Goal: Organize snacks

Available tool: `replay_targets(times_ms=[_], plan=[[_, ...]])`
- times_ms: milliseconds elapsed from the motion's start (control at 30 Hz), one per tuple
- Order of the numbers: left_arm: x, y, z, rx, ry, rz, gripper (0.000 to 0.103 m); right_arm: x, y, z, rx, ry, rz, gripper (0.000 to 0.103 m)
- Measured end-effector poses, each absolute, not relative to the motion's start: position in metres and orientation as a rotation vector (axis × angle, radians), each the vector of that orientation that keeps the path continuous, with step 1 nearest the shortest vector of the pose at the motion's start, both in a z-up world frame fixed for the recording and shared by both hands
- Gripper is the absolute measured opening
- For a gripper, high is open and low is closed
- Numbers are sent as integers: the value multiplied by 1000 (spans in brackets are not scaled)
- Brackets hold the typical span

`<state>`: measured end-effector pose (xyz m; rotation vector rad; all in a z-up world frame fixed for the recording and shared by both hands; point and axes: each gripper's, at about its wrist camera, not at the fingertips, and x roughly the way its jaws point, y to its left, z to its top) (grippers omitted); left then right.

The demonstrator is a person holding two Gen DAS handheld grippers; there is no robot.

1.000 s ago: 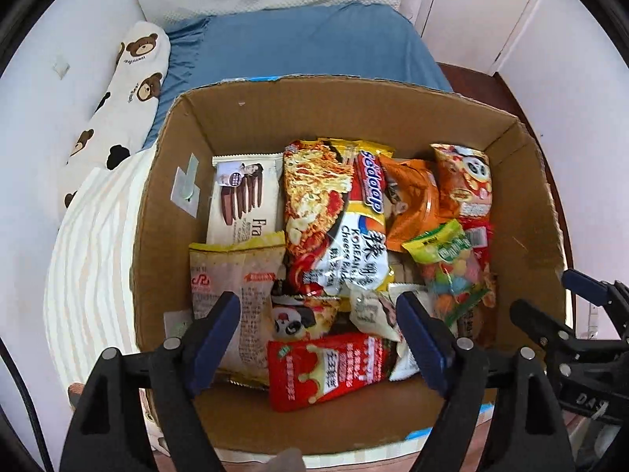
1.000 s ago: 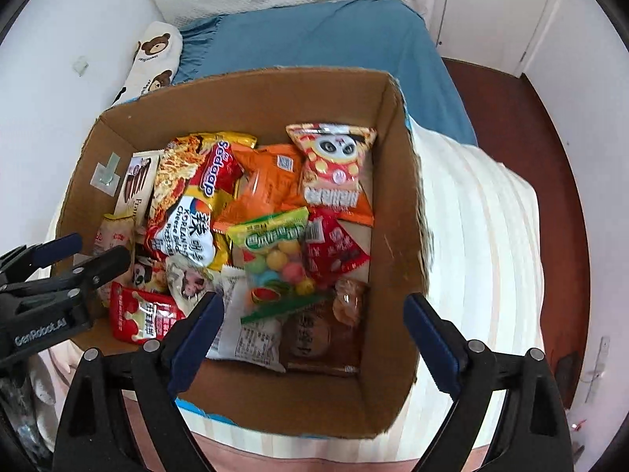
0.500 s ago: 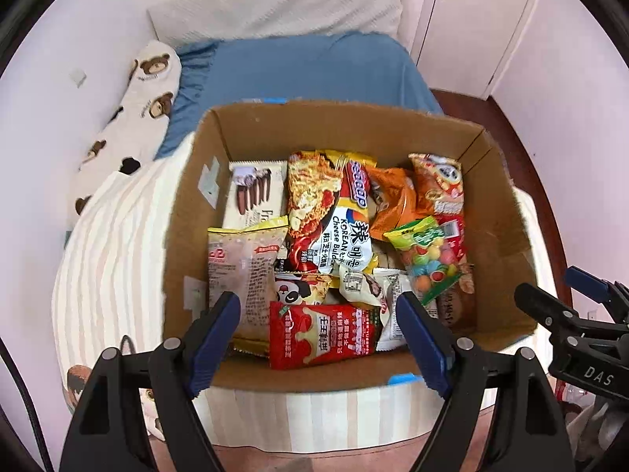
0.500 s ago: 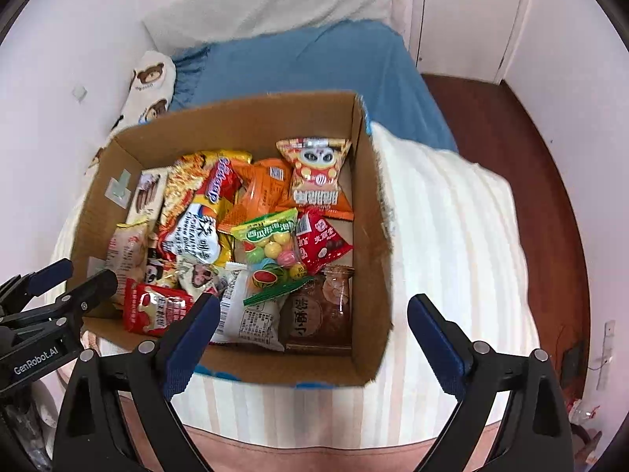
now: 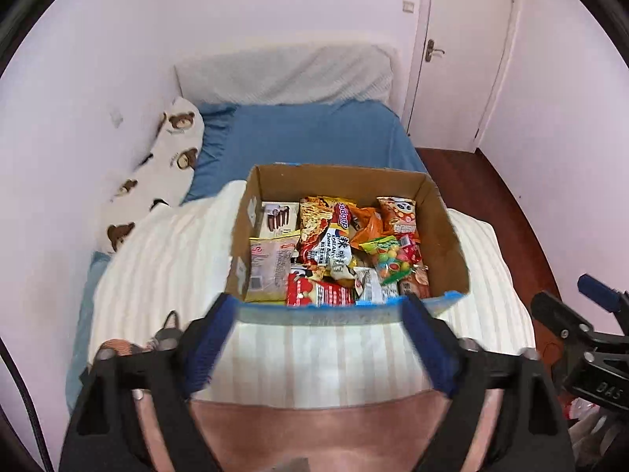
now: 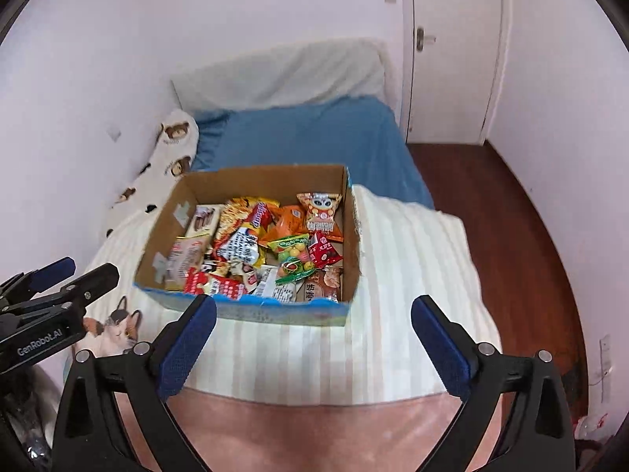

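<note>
An open cardboard box (image 5: 452, 232) stands on a white striped blanket on the bed, filled with several snack packets. Among them are a red packet (image 5: 318, 295), a noodle packet (image 5: 334, 240), a green candy bag (image 5: 387, 255) and a wafer pack (image 5: 277, 220). The box also shows in the right wrist view (image 6: 354, 236). My left gripper (image 5: 318, 338) is open and empty, held back from the box's near wall. My right gripper (image 6: 314, 338) is open and empty, also short of the box.
A white striped blanket (image 5: 165, 259) covers the near part of the bed over a blue sheet (image 5: 314, 137). A bear-print pillow (image 5: 157, 173) lies along the left wall. A door (image 5: 460, 51) and wooden floor (image 6: 511, 216) are at the right.
Both grippers have pulled back and up from over the box, which now looks smaller and farther. Both stay open and empty.
</note>
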<state>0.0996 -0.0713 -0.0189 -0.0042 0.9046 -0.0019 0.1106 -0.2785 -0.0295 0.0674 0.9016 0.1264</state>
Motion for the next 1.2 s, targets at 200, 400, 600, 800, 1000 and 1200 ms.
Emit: replay_targets(times_ms=[200, 400, 600, 800, 1000, 1200], plan=[[42, -78, 16, -5, 808, 1, 103, 44, -283, 10, 58, 798, 105, 103], [3, -78, 44, 6, 730, 33, 103, -6, -290, 45, 64, 712, 86, 103], [-29, -78, 59, 6, 697, 45, 103, -41, -288, 71, 54, 670, 95, 103], [-40, -82, 61, 21, 686, 45, 103, -62, -283, 86, 24, 634, 92, 103], [-27, -83, 50, 11, 707, 59, 103, -53, -282, 85, 0, 619, 67, 103], [-4, -83, 38, 16, 719, 85, 103, -25, -283, 65, 5, 652, 49, 103]])
